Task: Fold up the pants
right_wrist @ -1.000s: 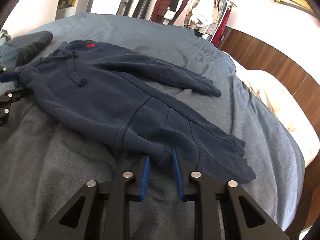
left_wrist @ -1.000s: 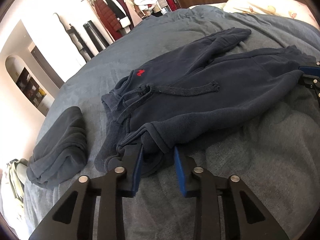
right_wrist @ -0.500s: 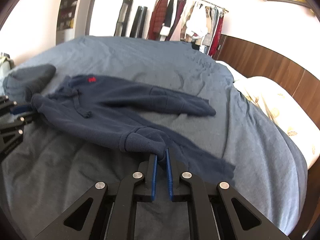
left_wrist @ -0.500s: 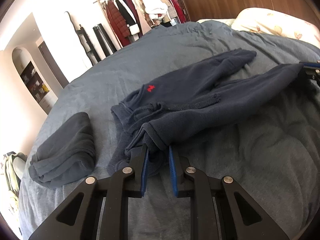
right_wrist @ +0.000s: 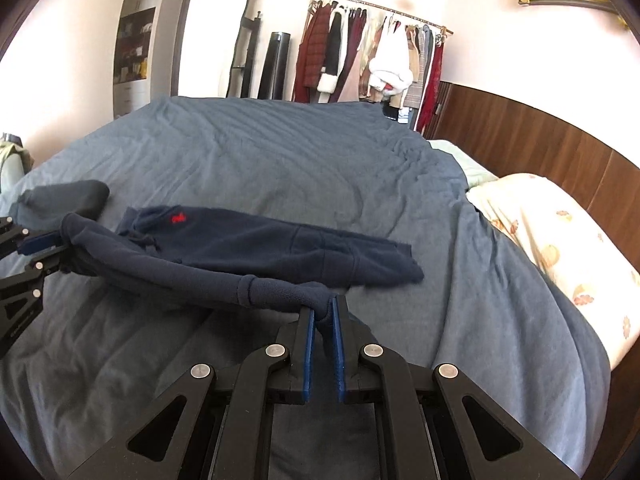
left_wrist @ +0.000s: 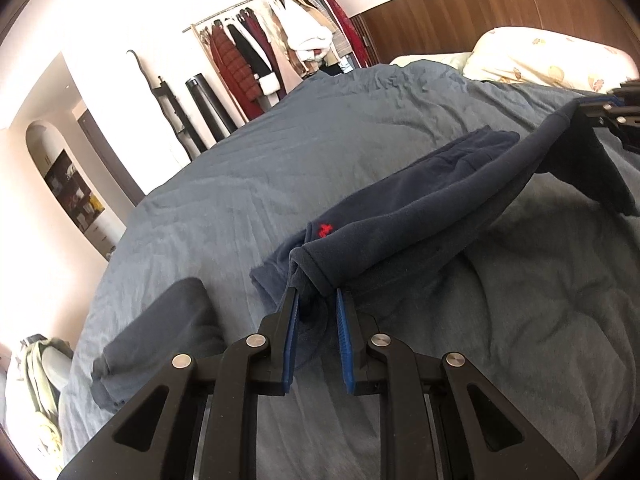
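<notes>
Pants (right_wrist: 256, 248) now lifted higher off the bed (right_wrist: 280, 160) vs half a sec ago; near leg hangs taut between claws, far leg on the bed. Long axis runs left-right, waist at left. Left claw (left_wrist: 316, 300) clenched on waistband, right claw (right_wrist: 322, 312) clenched on leg.

Both hand-held grippers, the left (left_wrist: 316, 300) and right (right_wrist: 323, 308), have closed on the navy pants (right_wrist: 248, 248) and lifted the near leg off the bed, carrying it over the far leg.
</notes>
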{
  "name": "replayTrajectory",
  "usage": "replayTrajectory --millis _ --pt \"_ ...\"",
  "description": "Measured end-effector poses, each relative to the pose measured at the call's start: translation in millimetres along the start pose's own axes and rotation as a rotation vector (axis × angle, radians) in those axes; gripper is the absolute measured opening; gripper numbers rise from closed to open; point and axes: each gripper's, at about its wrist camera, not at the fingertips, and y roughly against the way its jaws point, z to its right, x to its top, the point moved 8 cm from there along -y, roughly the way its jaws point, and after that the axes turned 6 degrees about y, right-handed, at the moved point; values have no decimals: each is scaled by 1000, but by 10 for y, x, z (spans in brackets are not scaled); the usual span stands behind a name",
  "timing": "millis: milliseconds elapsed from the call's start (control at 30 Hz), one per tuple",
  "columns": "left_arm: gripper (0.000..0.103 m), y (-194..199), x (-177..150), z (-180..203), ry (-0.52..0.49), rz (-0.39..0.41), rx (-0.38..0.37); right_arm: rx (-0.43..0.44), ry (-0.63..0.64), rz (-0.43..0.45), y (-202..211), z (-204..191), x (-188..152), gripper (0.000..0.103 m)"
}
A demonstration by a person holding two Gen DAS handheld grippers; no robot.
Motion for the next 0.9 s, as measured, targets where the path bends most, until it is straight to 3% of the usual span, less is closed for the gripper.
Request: replayTrajectory --millis 400,433,467,533,700,833,900 --pt "18 -351 504 -179 -38 0 17 26 44 -58 -533 179 532 9" --pt "15 -390 533 -189 -40 -1 19 30 50 -68 -610 188 572 9" --pt "2 -444 572 -220 -43 0 40 31 59 -81 -692 197 608 9" --pt "2 -540 628 -289 -44 0 68 23 72 -99 -823 223 684 9" --pt "2 -900 659 -390 1 -52 -1 26 93 -144 -1198 267 805 9" --pt "5 -963 595 -332 -27 -67 -151 20 120 -162 -1451 206 853 9" --pt "15 -991 584 -320 -27 -93 -216 14 139 -159 -1522 186 874 9"
